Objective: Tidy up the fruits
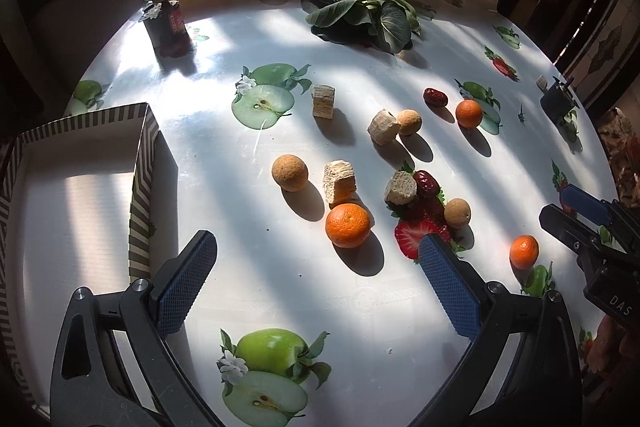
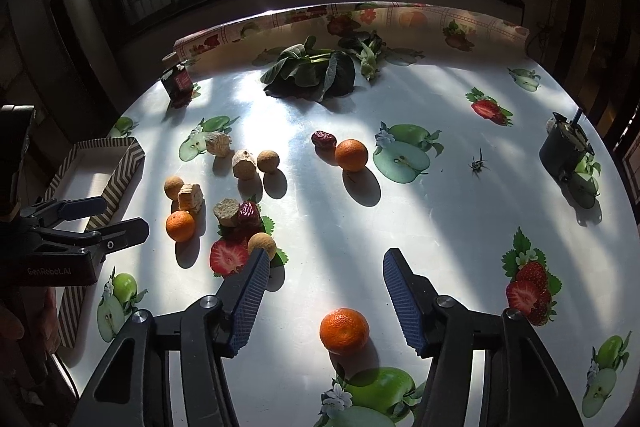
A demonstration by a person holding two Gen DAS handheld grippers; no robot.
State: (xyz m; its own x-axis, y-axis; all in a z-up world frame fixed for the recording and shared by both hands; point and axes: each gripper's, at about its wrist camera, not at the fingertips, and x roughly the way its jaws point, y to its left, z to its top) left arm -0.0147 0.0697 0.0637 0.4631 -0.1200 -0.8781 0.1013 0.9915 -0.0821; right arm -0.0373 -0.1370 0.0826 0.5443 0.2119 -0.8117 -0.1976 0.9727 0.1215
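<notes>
Three tangerines lie on the fruit-print table: one (image 1: 347, 225) just ahead of my open, empty left gripper (image 1: 316, 247), one (image 1: 524, 251) (image 2: 344, 330) between the fingers of my open right gripper (image 2: 324, 263), not gripped, and one (image 1: 469, 113) (image 2: 351, 155) farther back. Round tan longans (image 1: 289, 173) (image 1: 409, 122) (image 1: 457, 213), dark red dates (image 1: 435, 96) (image 1: 426, 181) and several beige biscuit chunks (image 1: 340, 180) are scattered mid-table. A striped open box (image 1: 140, 163) (image 2: 120, 183) stands at the left, with nothing in it that I can see.
Leafy greens (image 1: 364, 13) (image 2: 312, 75) lie at the back. A dark bottle (image 1: 168, 19) stands back left. A small black pot (image 1: 558, 101) (image 2: 562, 149) stands at the right edge. An insect (image 2: 478, 163) sits on the cloth. Printed apples and strawberries are only pattern.
</notes>
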